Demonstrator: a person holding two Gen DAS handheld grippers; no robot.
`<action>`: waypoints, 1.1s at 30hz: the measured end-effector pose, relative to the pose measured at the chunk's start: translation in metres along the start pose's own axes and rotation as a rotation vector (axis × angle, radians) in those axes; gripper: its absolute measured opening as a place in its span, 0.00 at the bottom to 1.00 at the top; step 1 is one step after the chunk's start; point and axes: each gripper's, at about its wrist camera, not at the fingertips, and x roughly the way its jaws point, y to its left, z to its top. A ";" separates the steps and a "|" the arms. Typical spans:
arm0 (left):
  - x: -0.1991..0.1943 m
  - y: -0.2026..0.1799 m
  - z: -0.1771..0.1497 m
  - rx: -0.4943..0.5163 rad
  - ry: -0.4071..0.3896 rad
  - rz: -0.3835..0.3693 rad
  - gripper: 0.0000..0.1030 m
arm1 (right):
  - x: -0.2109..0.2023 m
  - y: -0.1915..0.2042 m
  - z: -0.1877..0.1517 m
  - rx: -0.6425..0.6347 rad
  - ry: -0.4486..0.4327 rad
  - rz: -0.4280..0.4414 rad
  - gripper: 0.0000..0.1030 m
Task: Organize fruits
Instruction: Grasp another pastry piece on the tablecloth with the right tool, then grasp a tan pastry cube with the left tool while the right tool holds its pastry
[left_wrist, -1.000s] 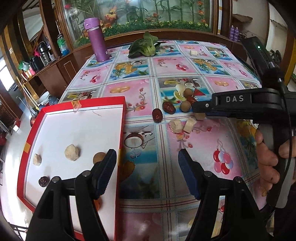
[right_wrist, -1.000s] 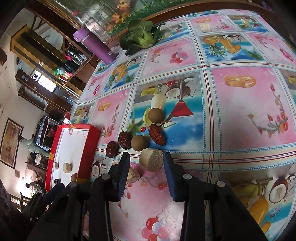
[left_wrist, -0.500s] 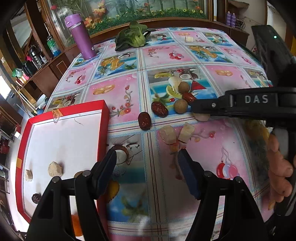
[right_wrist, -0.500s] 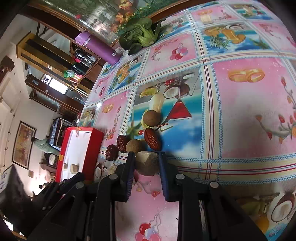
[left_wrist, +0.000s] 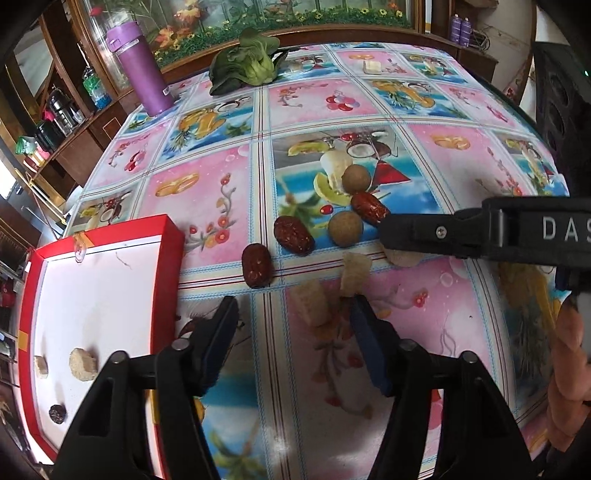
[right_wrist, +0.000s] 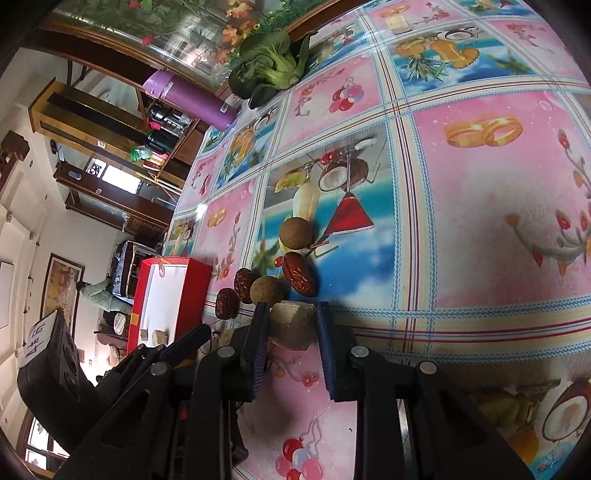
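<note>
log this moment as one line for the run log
step: picking | right gripper: shut on beige chunk | left gripper: open, over pale chunk | red tray: four pieces inside

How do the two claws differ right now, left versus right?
The right claw is closed on a pale chunk; the left claw is open and holds nothing. The right claw's tips sit beside the brown round fruit; the left claw's tips flank a pale wedge without gripping it. Both are low over the tablecloth.
</note>
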 end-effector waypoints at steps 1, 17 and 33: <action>0.000 0.000 0.000 -0.005 -0.002 -0.011 0.52 | 0.000 0.001 0.000 -0.003 -0.001 -0.001 0.23; -0.004 0.002 -0.003 -0.051 -0.033 -0.121 0.17 | -0.006 0.006 -0.001 -0.024 -0.041 0.033 0.23; -0.080 0.044 -0.043 -0.177 -0.220 -0.031 0.17 | -0.015 0.050 -0.015 -0.228 -0.172 0.077 0.23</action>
